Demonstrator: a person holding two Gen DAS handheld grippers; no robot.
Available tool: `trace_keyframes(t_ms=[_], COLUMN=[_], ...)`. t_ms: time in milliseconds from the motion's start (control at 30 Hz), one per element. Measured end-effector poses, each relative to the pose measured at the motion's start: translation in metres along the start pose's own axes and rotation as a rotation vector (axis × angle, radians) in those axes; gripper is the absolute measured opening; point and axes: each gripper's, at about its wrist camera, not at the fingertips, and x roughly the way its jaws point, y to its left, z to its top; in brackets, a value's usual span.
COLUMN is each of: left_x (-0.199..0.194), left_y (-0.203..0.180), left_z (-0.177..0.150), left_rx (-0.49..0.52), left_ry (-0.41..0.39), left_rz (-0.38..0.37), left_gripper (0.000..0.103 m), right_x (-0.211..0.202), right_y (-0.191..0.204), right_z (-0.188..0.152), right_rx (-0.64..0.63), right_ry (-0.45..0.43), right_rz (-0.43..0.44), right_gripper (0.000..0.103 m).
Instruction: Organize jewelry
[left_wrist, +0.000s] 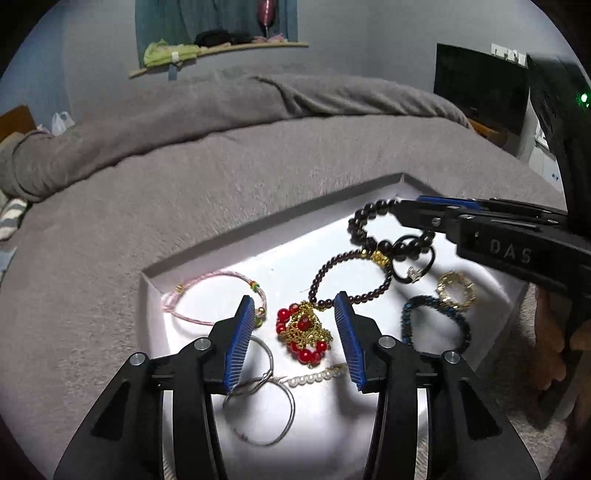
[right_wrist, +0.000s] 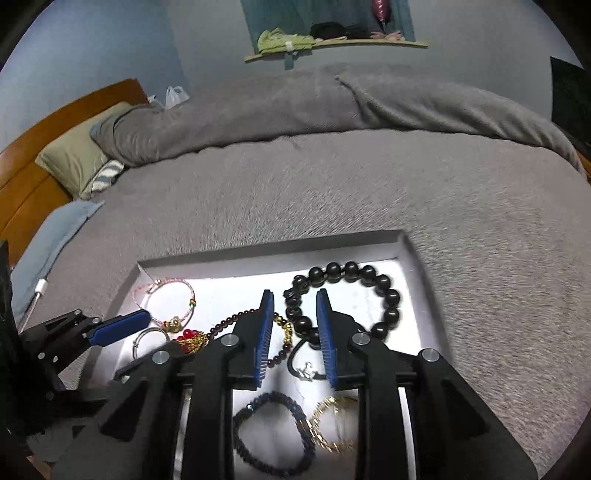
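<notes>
A shallow white tray (left_wrist: 155, 295) (right_wrist: 408, 254) lies on a grey bed and holds several bracelets. My left gripper (left_wrist: 295, 310) is open above a red-bead and gold bracelet (left_wrist: 304, 334). My right gripper (right_wrist: 295, 299) (left_wrist: 400, 210) is open over the large dark-bead bracelet (right_wrist: 384, 291) (left_wrist: 360, 221). Also in the tray are a pink cord bracelet (left_wrist: 207, 288) (right_wrist: 166, 295), a garnet-bead bracelet (left_wrist: 325, 273), a black hair tie (left_wrist: 413, 258) (right_wrist: 295, 356), a gold chain bracelet (left_wrist: 456, 290) (right_wrist: 332, 424), a blue-black bracelet (left_wrist: 436, 325) (right_wrist: 273, 432), a silver wire bangle (left_wrist: 258, 406) and a pearl piece (left_wrist: 314, 376).
The grey blanket (left_wrist: 184, 184) (right_wrist: 332, 184) covers the bed around the tray. Pillows (right_wrist: 77, 155) and a wooden headboard (right_wrist: 29, 177) are at the left. A dark screen (left_wrist: 480, 92) stands at the back right. A wall shelf (left_wrist: 221, 51) holds clothes.
</notes>
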Motion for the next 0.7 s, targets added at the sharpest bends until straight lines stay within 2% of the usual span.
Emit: trace_keyframes(t_ms=[233, 433, 533, 600, 700], left_x=[-0.056, -0.087, -0.096, -0.101, -0.103], left_y=[-0.005, -0.014, -0.018, -0.019, -0.018], left_z=[-0.024, -0.059, -0.076, -0.086, -0.095], left_rx=[-0.062, -0.135, -0.165, -0.179, -0.205], left_ry=[-0.042, -0.042, -0.041, -0.047, -0.072], left_rz=[0.005, 0.019, 0.032, 0.056, 0.11], left_gripper=[0.051, 0.052, 0.063, 0.072, 0.082], right_x=[-0.055, -0.095, -0.106, -0.112, -0.116], right_y=[-0.012, -0.007, -0.006, -0.005, -0.004], right_z=[-0.025, -0.066, -0.084, -0.095, -0.109], right_rx=[0.045, 0.002, -0.022, -0.038, -0.064], right_ry=[-0.013, -0.003, -0.001, -0.006, -0.007], right_rz=[0.009, 0.004, -0.013, -0.031, -0.055], right_gripper=[0.025, 0.025, 0.026, 0.042, 0.057])
